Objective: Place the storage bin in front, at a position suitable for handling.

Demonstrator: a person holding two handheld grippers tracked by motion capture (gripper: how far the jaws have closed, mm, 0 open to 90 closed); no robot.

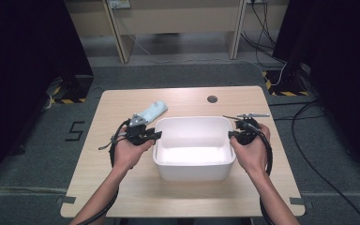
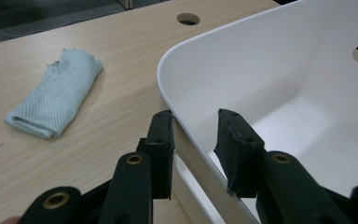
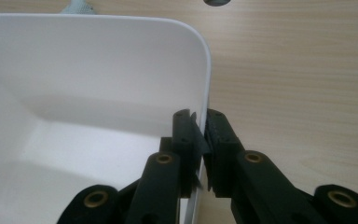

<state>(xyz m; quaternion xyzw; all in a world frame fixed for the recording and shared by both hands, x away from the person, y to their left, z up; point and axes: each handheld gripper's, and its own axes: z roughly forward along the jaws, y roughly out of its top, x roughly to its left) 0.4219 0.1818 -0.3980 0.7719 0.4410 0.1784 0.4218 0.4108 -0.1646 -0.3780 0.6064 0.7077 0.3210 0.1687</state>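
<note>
White tub (image 1: 194,146) sits mid-table (image 1: 122,187), nearer the front edge. Left gripper (image 2: 196,140) straddles the tub's left wall w/ jaws apart: outer jaw touches the wall's outside, inner jaw hangs inside, clear of it. Right gripper (image 3: 201,144) is clamped tight on the tub's right wall, one jaw each side. Folded pale blue cloth (image 1: 151,112) lies behind the left gripper, toward the table's back-left.
</note>
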